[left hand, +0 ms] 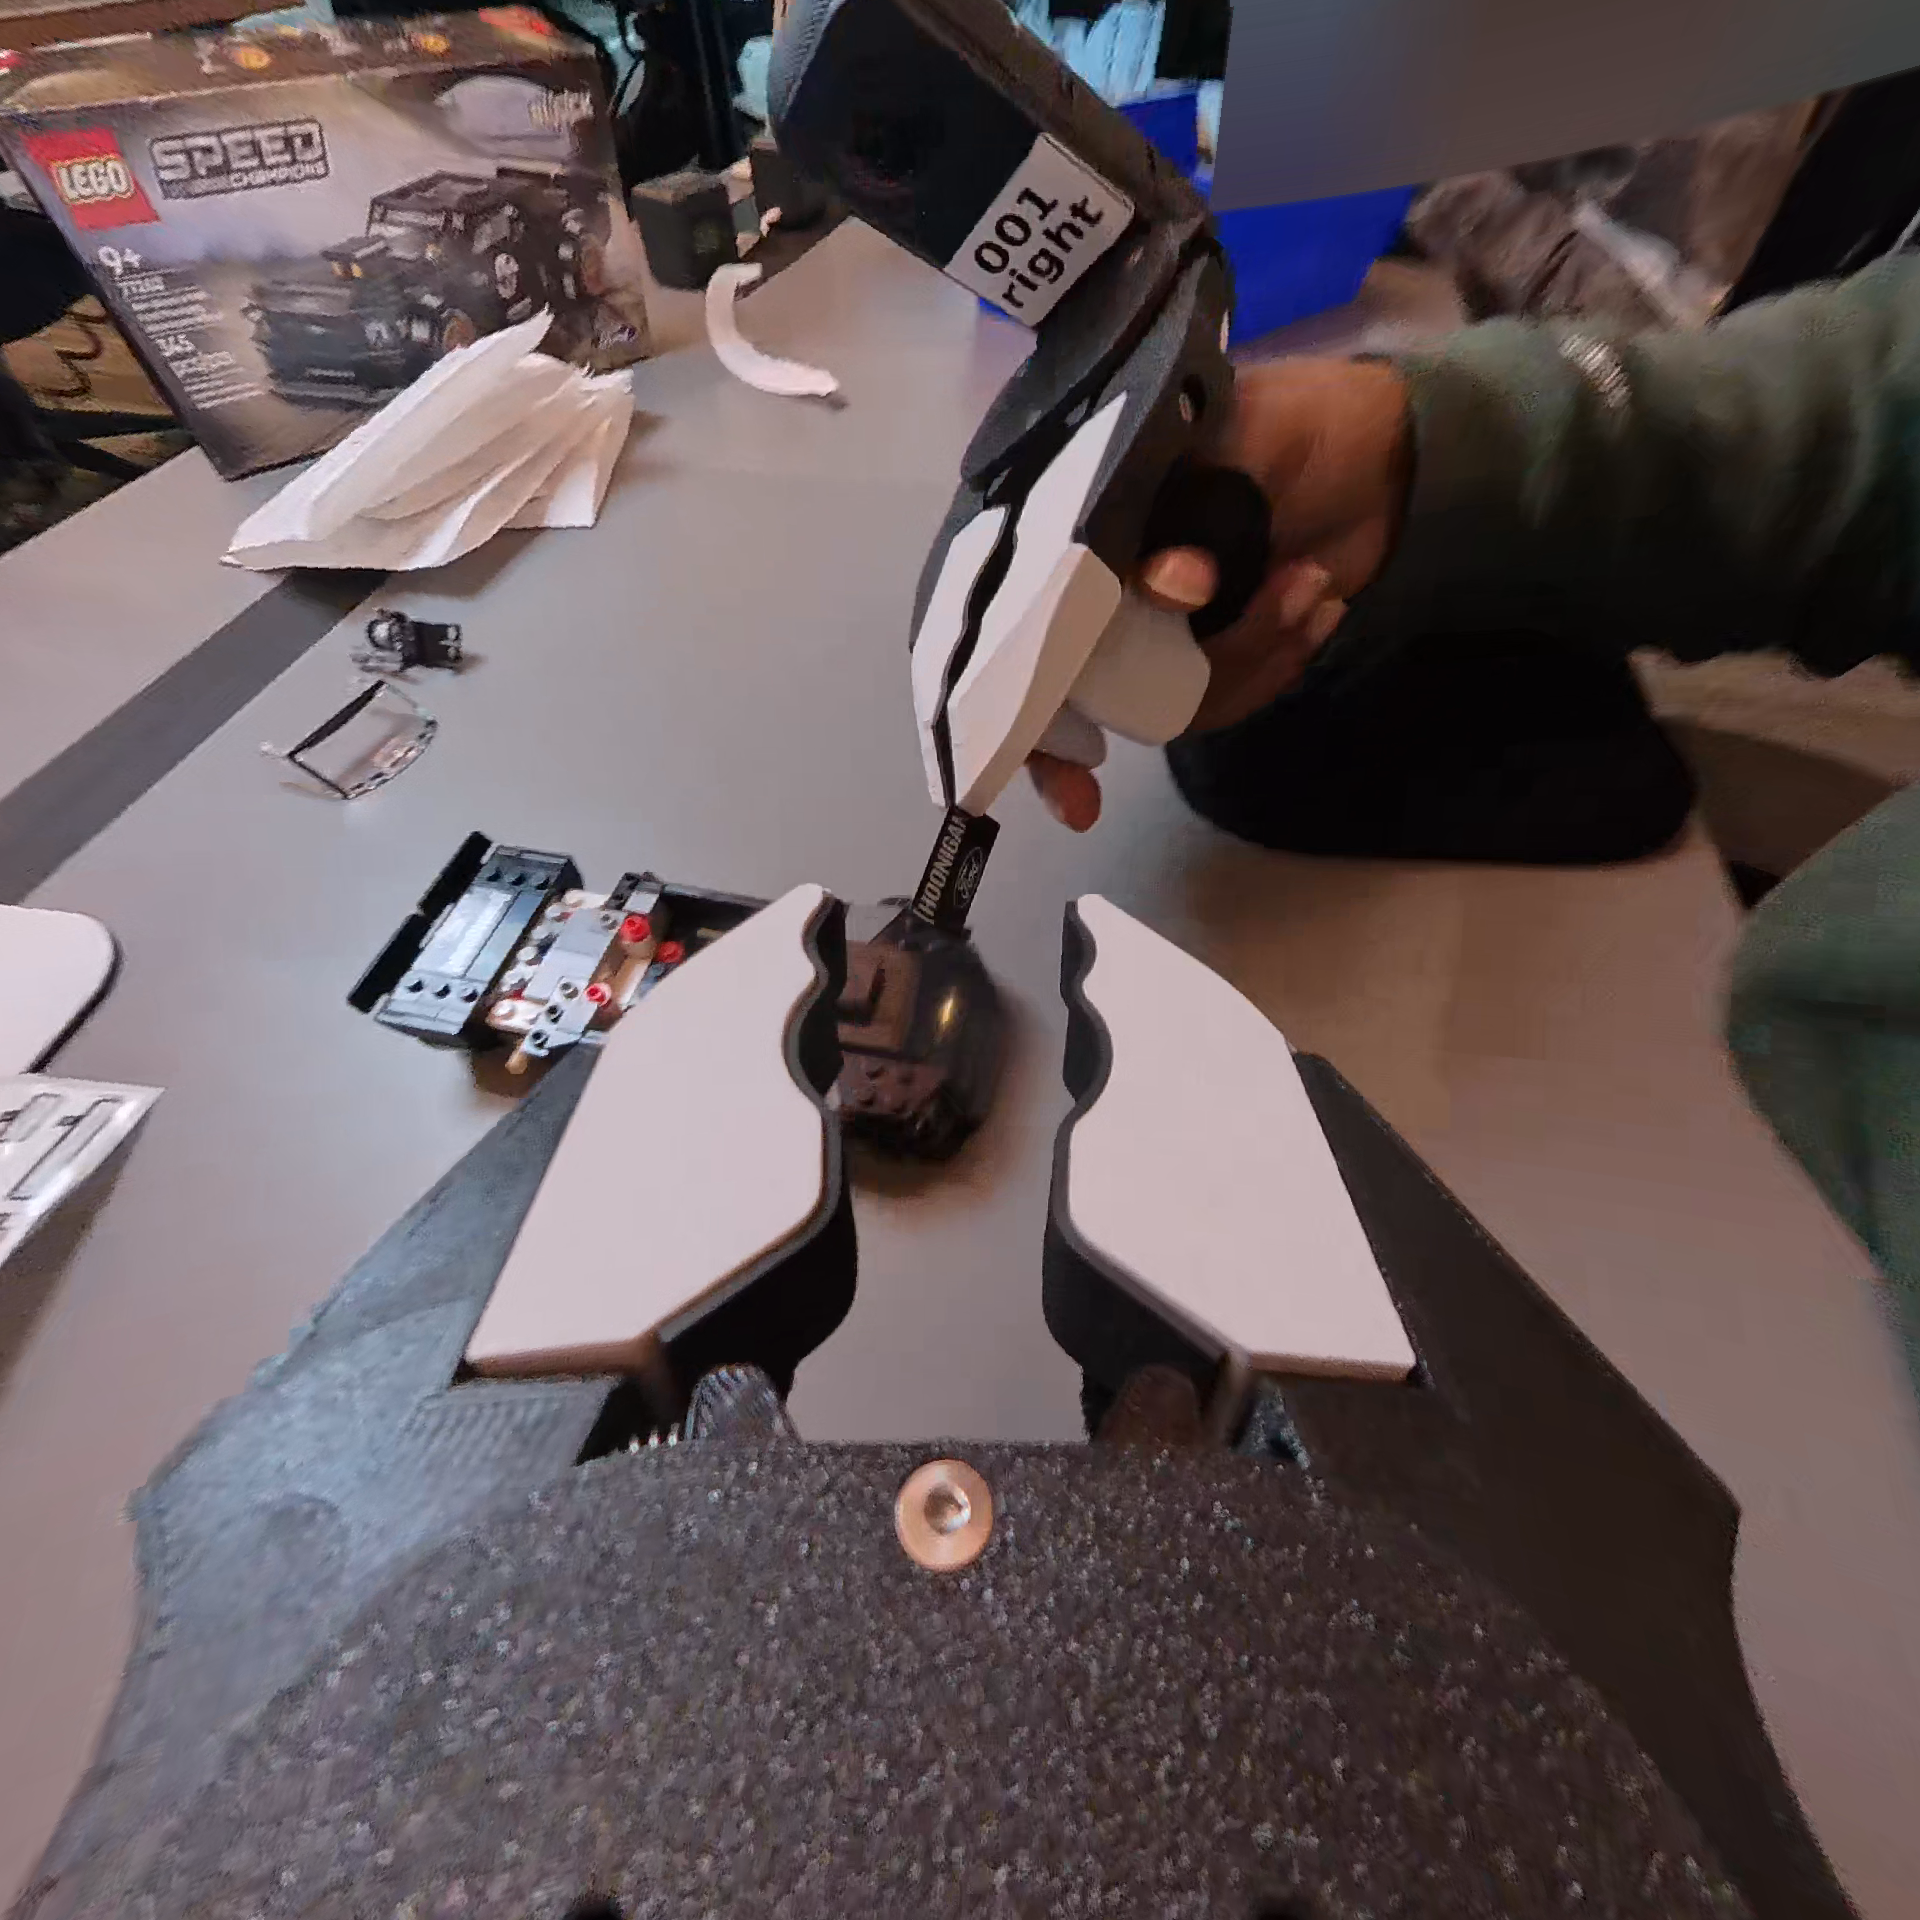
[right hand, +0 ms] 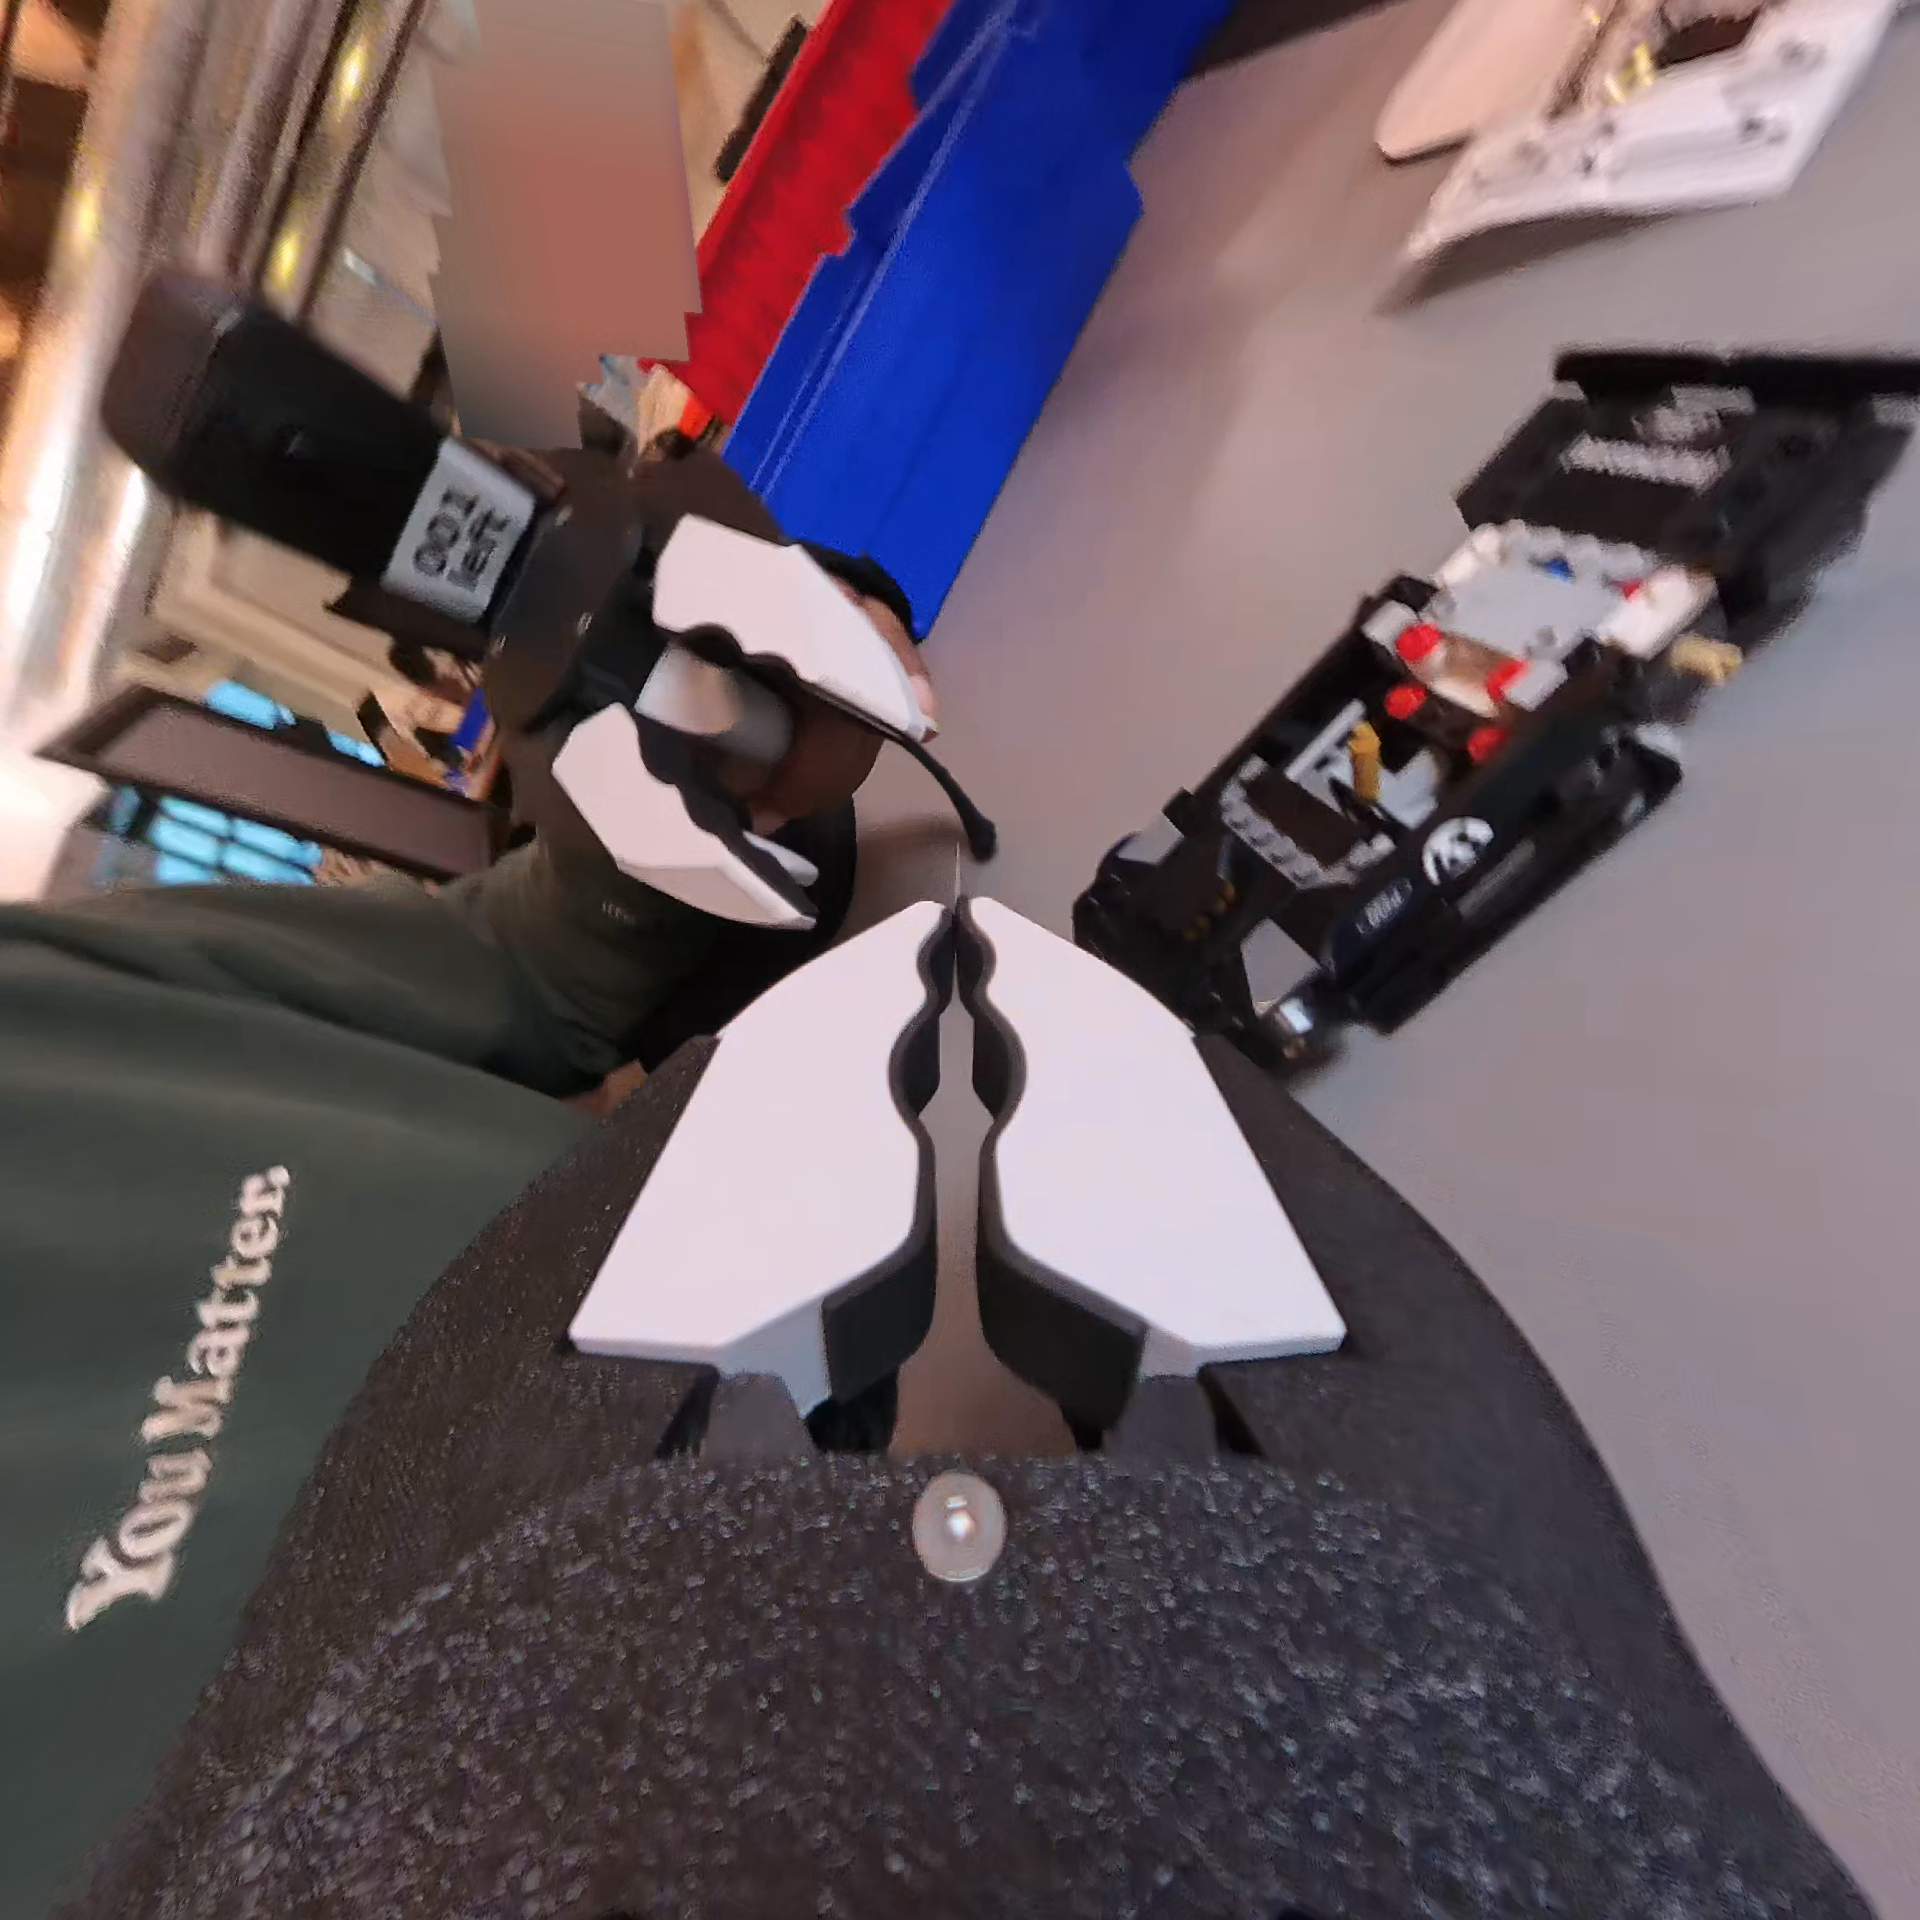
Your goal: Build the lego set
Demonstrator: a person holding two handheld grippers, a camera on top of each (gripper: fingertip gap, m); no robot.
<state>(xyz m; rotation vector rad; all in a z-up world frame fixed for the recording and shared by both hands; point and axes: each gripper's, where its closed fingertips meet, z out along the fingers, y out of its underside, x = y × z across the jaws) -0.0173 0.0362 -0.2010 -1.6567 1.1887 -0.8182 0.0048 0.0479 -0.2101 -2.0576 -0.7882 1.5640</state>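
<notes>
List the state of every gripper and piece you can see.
Left gripper: open, empty, fingers around the black roof piece.
Right gripper: shut on a black sticker.
Black roof piece: resting on the table.
Car chassis: half built, unroofed.
Clear windscreen piece: loose, unattached.

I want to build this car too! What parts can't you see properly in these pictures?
- Black sticker strip: edge-on, nearly invisible in the right wrist view.
- Dark rounded piece: blurred, partly behind the left gripper fingers.
- Car chassis: blurred; cut off by the right wrist view's edge.
</notes>
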